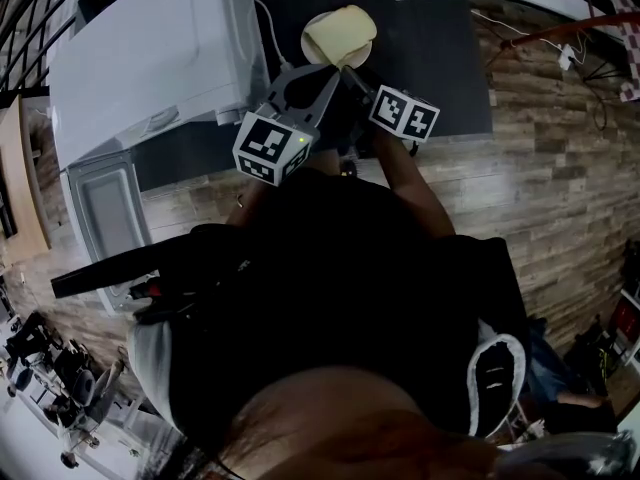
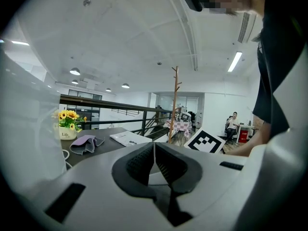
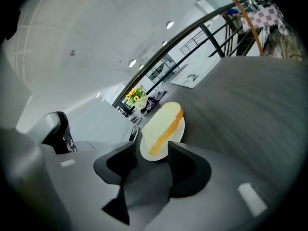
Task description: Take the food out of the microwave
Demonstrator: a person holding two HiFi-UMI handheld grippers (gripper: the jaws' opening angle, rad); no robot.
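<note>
Set-down looks done: sandwich on plate sits toward the table's far edge, beside microwave. Right gripper jaws spread, gripping nothing; left gripper pinched together, empty. Next I'd back the right one straight off.

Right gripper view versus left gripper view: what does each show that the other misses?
Right gripper view only: bread on a white plate, just ahead of the open right claw. Left gripper view only: the shut left claw, a marker cube, a seated person. Both: the sunflower pot, purple cloth and dark table.
</note>
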